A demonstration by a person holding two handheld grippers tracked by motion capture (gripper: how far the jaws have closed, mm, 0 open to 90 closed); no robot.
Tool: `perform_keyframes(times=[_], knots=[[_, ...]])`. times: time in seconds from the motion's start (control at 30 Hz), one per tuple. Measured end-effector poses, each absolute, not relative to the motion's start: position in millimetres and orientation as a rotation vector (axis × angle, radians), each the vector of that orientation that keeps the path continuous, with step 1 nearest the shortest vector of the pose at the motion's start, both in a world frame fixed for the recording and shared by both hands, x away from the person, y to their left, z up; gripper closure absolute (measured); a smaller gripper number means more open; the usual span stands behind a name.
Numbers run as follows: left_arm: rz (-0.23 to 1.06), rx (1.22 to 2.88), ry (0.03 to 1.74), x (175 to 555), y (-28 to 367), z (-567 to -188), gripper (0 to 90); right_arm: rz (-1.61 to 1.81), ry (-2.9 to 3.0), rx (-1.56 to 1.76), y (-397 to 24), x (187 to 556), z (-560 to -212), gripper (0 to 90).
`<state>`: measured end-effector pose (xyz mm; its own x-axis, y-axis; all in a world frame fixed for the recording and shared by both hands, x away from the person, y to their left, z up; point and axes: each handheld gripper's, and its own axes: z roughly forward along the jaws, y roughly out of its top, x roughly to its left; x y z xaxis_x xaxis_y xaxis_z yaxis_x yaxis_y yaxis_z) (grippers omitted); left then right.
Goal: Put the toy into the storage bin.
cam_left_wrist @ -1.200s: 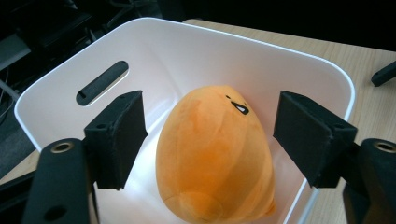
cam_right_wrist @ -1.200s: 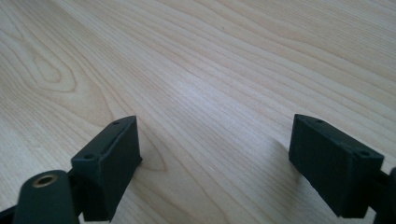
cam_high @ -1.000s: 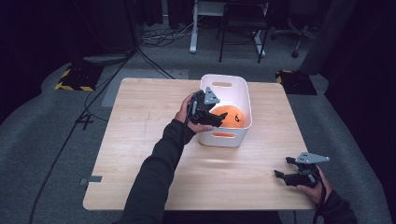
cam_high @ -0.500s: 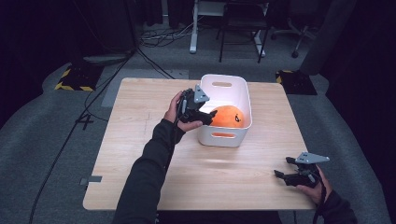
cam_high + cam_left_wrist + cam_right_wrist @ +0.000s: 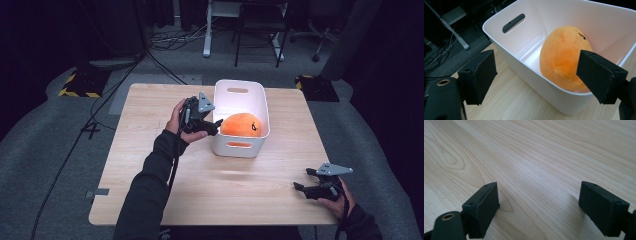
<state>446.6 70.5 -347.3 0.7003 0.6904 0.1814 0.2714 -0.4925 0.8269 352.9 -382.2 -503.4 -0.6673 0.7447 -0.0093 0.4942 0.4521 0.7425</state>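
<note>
The orange plush toy [image 5: 239, 125] lies inside the white bin [image 5: 227, 147] at the table's far middle, so the left gripper [image 5: 216, 125], jaws apart and empty, is held just left of the bin's wall. The right gripper [image 5: 300, 187], likewise spread and empty, is parked low over the wooden table [image 5: 150, 165] at the near right. Compared with the earlier frames, the left gripper has been drawn leftward out of the bin, while the toy is left where it lay.

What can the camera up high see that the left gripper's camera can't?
High view alone: the person's hands, the right tool resting low near the table's corner, and the floor all around. Left gripper view alone: the left tool's open black pads up close, and the bin's inside floor. Both: the white bin and the orange plush toy lying in it.
</note>
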Motion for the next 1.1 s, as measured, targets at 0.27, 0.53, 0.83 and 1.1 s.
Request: perform_keyframes(times=[0.27, 0.53, 0.83, 1.1], knots=[[0.653, 2.097, 0.727, 438.6, 83.0, -351.2, 16.6, 1.049, 2.373, 1.054, -382.2, 352.9, -503.4, 16.7], [0.651, 2.108, 0.744, 431.9, 91.8, -356.8, 16.6, 1.049, 2.373, 1.054, -382.2, 352.9, -503.4, 16.7], [0.656, 2.146, 0.747, 428.1, 98.7, -363.2, 16.6, 1.049, 2.373, 1.054, -382.2, 352.9, -503.4, 16.7], [0.676, 2.191, 0.753, 423.1, 105.0, -369.5, 16.6, 1.049, 2.373, 1.054, -382.2, 352.9, -503.4, 16.7]])
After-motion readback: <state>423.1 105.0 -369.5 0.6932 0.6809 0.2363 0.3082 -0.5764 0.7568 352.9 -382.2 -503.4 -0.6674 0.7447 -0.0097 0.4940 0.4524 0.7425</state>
